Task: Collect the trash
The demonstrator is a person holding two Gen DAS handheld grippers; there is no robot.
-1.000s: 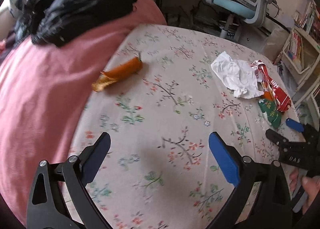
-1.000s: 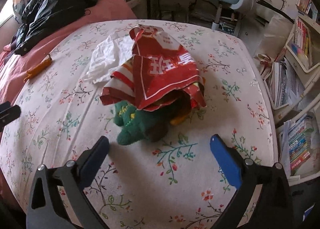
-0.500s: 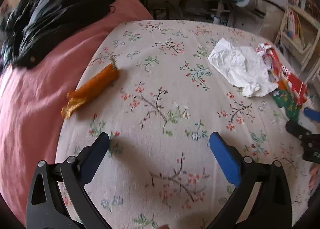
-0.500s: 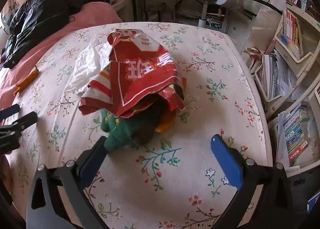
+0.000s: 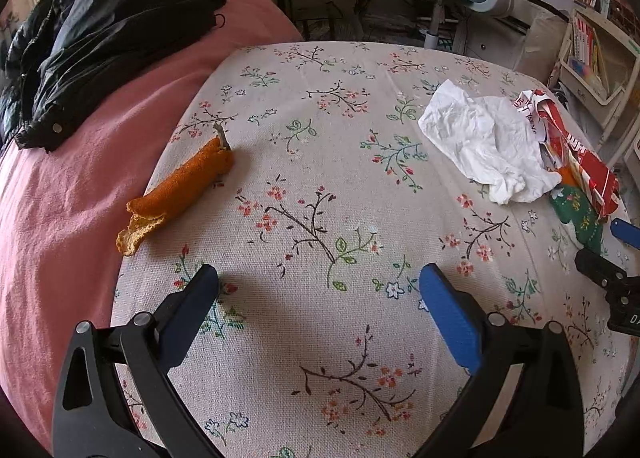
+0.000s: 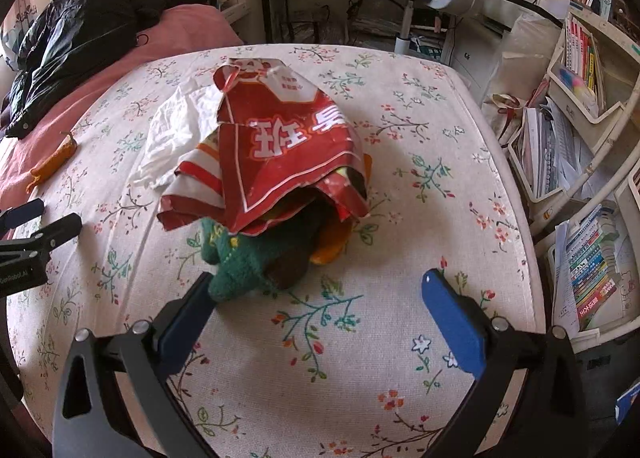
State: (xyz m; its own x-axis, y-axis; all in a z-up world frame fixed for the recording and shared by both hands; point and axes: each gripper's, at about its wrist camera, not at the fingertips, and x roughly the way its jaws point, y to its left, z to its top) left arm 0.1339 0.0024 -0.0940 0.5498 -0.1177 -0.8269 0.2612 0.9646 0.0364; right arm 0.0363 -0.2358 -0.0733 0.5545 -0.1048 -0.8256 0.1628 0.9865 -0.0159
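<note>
Left claw [image 5: 318,286] spread wide and empty over the floral sheet [image 5: 320,193], low near its front edge. Ahead and to the left, well apart from the pads: orange peel [image 5: 176,193], lying right at the sheet's left edge where the pink blanket [image 5: 80,177] begins, long axis slanting from front-left to back-right. Clearly nearer the left claw than the right, so likely the left's pick, calling for a swing left and a turn to cross the peel's narrow width.

Right claw [image 6: 316,290] likewise spread, gripping nothing, its left pad [image 6: 188,318] just beside, perhaps touching, the green knit [image 6: 236,270] poking from under the red wrapper [image 6: 276,153]. White paper [image 6: 176,129] behind the wrapper's left side, toward the sheet's far edge. Pile dead ahead of the right claw, close.
</note>
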